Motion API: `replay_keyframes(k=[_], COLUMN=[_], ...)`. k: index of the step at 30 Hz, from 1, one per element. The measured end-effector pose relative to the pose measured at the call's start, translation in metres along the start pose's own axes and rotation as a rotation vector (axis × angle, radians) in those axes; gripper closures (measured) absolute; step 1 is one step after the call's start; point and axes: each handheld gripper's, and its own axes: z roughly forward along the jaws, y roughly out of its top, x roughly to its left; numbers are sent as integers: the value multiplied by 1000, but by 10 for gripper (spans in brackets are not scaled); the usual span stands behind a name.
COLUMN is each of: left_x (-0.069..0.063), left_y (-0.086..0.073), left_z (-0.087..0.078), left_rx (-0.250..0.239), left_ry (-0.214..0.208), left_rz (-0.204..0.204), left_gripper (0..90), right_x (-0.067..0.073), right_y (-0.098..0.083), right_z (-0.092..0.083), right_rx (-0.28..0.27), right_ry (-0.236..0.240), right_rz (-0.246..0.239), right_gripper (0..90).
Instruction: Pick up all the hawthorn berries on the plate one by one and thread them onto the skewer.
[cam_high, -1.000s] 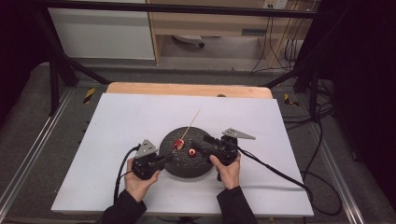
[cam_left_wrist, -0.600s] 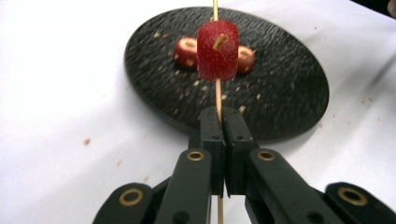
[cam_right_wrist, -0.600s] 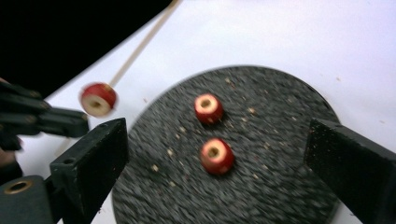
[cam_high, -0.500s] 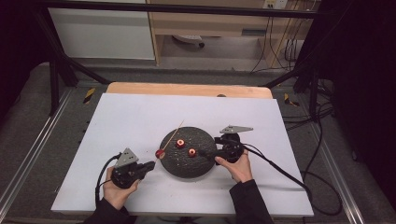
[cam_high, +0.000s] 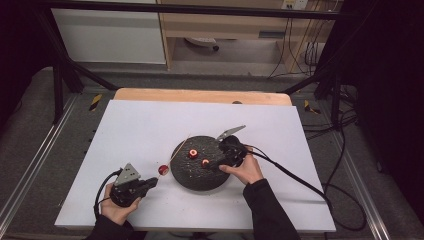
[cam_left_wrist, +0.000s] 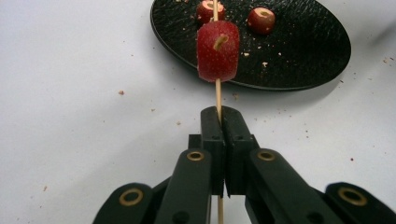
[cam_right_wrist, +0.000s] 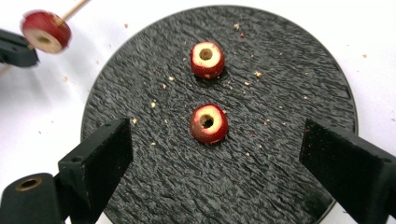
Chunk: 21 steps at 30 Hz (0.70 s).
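A black round plate (cam_high: 199, 181) sits mid-table with two cored red fruit pieces (cam_high: 193, 153) (cam_high: 205, 162) on it. My left gripper (cam_high: 152, 181), left of the plate, is shut on a thin wooden skewer (cam_left_wrist: 217, 93). One red fruit piece (cam_left_wrist: 218, 51) is threaded on it just beyond the jaws and hangs over the white table by the plate's rim. My right gripper (cam_right_wrist: 217, 149) hovers over the plate (cam_right_wrist: 163, 186) with its jaws wide; they have just been closing a little. The nearer fruit piece (cam_right_wrist: 208, 123) lies between them untouched, the other (cam_right_wrist: 207, 59) farther on.
Crumbs dot the white table top (cam_high: 150, 125) and the plate. A wooden strip (cam_high: 200, 95) runs along the table's far edge. Black cables trail from both grippers, the right one (cam_high: 300, 180) across the table's right side. Dark frame legs stand beyond the table.
My left gripper has drawn away from the plate to the left with the skewer and one fruit piece on it. The right gripper stays over the plate, jaws wider than a second ago.
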Motion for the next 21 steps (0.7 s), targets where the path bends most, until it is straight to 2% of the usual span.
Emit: replay_keyframes(k=[8,12,16,21], left_x=[1,3,2,2], left_y=[-2,-2,-2,-2], left_z=[0,-1,0,1], left_rx=[2,0,3,4], left_ry=[0,-1,-2,-3], left_rz=[-7,-14,-14,-15], left_gripper=[883,883,883,883], right_x=[5,6,6,7], right_y=[16,21,26,33], right_z=[19,27,34,41], right_rx=[132,171,235,277], right_ry=[-15,-3,-24,-20], right_rz=[-71,-81,-125,-141], right_gripper=[163,241,319,408])
